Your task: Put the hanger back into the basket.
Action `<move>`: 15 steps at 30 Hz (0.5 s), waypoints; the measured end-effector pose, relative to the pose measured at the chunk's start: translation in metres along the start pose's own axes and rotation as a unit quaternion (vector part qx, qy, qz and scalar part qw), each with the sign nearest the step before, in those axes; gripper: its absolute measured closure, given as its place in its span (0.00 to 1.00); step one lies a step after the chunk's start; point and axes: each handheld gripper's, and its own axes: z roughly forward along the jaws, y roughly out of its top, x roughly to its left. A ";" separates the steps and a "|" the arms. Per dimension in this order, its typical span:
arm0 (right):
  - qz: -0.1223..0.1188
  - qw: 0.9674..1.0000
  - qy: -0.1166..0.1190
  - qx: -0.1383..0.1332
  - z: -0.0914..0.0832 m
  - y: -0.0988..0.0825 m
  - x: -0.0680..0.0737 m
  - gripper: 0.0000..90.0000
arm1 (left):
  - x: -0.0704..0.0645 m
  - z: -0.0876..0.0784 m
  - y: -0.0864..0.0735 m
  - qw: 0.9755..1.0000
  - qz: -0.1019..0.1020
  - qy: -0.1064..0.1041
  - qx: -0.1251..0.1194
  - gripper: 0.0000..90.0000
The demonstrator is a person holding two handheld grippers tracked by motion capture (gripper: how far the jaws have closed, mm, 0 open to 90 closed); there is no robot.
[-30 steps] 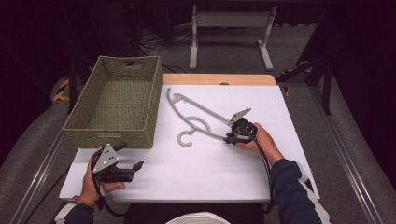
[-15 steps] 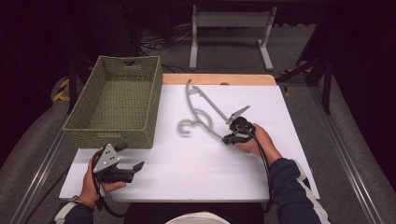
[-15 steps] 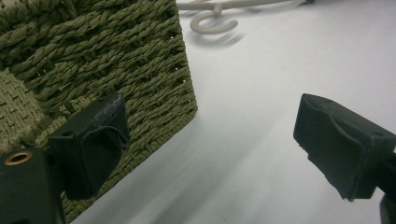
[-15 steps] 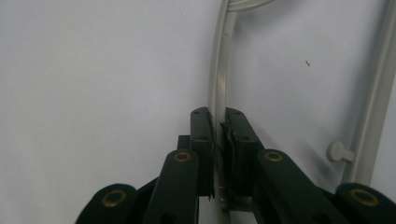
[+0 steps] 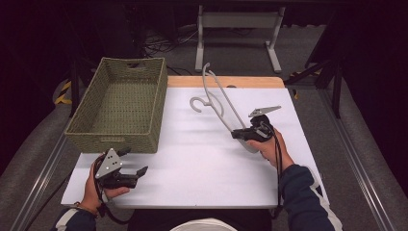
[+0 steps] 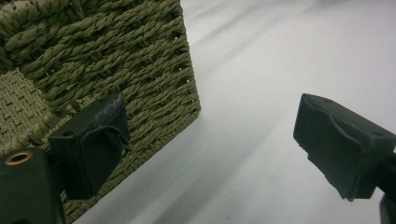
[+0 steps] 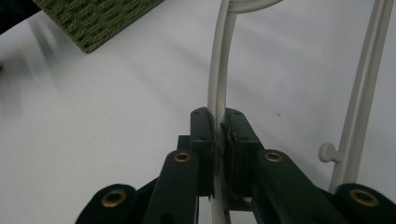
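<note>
Hanger (image 5: 217,98) clamped in right hand-held gripper (image 5: 239,134)
Left hand-held gripper (image 5: 135,165) gaping beside basket (image 5: 144,103), on table (image 5: 202,163)

The left gripper (image 6: 210,154) holds its two black jaws wide apart with nothing between them. Behind the jaw at the view's left stands the corner of a green woven basket (image 6: 116,51), close to it. The other jaw hangs over the bare white tabletop (image 6: 261,74), streaked with soft shadows.
</note>
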 end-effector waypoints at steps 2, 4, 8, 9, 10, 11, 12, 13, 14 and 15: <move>-0.001 1.000 -0.005 -0.011 -0.003 0.001 0.001 0.93 | 0.000 0.000 0.000 1.000 -0.002 -0.002 -0.001 0.12; -0.005 1.000 -0.012 -0.028 -0.006 0.002 0.002 0.93 | 0.000 -0.001 0.000 1.000 0.000 0.002 0.000 0.12; -0.014 0.998 -0.027 -0.055 -0.013 0.006 0.006 0.93 | 0.000 -0.002 0.000 1.000 0.000 0.002 -0.003 0.12; -0.014 0.998 -0.027 -0.055 -0.013 0.006 0.006 0.93 | 0.000 -0.002 0.000 1.000 0.000 0.002 -0.003 0.12; -0.018 0.997 -0.030 -0.068 -0.017 0.009 0.009 0.93 | 0.000 -0.003 0.001 1.000 0.001 0.003 -0.006 0.12; -0.018 0.997 -0.030 -0.068 -0.017 0.009 0.009 0.93 | 0.000 -0.003 0.001 1.000 0.001 0.003 -0.006 0.12; -0.031 0.996 -0.041 -0.073 -0.018 0.012 0.014 0.93 | 0.000 -0.005 0.001 1.000 0.000 0.004 -0.008 0.12; -0.031 0.996 -0.041 -0.073 -0.018 0.012 0.014 0.93 | 0.000 -0.005 0.001 1.000 0.000 0.004 -0.008 0.12; -0.035 0.995 -0.042 -0.081 -0.019 0.015 0.019 0.93 | 0.001 -0.006 0.000 1.000 0.000 0.006 -0.011 0.12; -0.039 0.995 -0.044 -0.087 -0.021 0.018 0.023 0.93 | 0.001 -0.006 0.000 1.000 0.000 0.006 -0.011 0.12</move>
